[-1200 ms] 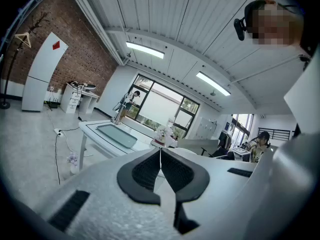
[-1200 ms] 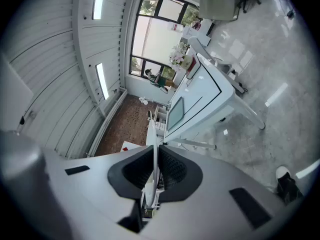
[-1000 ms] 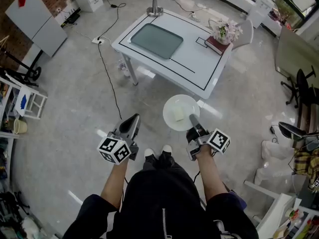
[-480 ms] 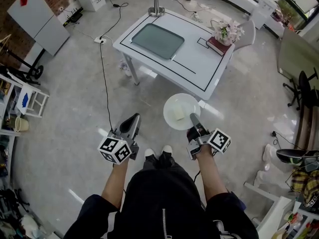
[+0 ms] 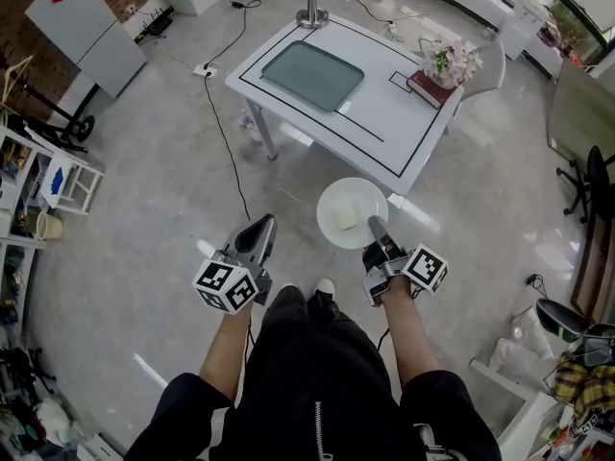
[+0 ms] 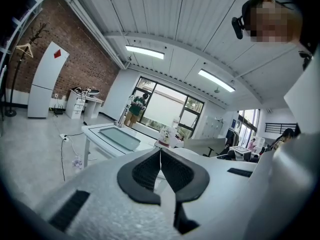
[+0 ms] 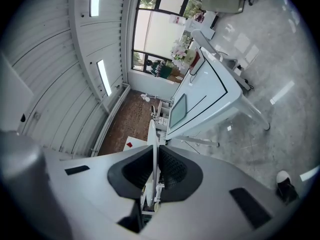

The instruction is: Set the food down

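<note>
Just below the middle of the head view, had the white plate [image 5: 352, 213] pinched by its near rim in the right gripper [image 5: 375, 230], fingers clenched tight on it. Had the pale block of food [image 5: 346, 218] sitting loose on top, out over the floor and well short of the worktop [image 5: 389, 137]. Had the left gripper [image 5: 261, 233] lower left of that, fingers squeezed together on nothing.

Honestly looked a bit sketchy. Gripped one edge only, so could easily have tipped the far side down and slid the food off, or lost the plate altogether. Could also have clipped the worktop's near corner on the way in.

Plenty of bare white surface toward the near end though, right of the green tray [image 5: 313, 76] and short of the book [image 5: 429, 88] and flowers [image 5: 450, 62] at upper right. Worth minding the cable [image 5: 227, 157] trailing across the floor at left.
</note>
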Demonstrator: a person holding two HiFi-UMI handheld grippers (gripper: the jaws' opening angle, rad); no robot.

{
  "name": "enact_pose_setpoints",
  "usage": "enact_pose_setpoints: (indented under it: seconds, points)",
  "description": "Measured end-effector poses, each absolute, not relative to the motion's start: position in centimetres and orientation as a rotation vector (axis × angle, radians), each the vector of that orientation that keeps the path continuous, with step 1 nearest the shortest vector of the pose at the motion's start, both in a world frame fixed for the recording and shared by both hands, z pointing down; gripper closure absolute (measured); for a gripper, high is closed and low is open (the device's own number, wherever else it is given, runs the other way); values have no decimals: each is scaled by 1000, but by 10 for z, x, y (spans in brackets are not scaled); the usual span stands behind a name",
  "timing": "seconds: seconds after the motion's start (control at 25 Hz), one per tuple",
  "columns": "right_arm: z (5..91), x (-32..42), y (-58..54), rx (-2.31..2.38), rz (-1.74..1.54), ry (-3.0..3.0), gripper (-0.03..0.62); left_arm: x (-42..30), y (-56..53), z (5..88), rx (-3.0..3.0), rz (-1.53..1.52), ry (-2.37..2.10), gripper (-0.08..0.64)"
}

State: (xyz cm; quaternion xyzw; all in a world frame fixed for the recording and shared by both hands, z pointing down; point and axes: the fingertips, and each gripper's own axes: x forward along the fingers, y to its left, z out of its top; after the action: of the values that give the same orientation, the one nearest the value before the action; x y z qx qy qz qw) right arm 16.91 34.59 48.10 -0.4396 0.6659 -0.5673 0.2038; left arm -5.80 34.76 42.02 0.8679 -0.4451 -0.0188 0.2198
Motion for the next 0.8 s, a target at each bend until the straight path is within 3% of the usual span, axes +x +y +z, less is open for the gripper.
enact_pose_setpoints:
  seconds: [0.8]
  points:
    - [486,168,317,-1178,-1618,1881,566,-53,327,431,2382,-26,-1266,552]
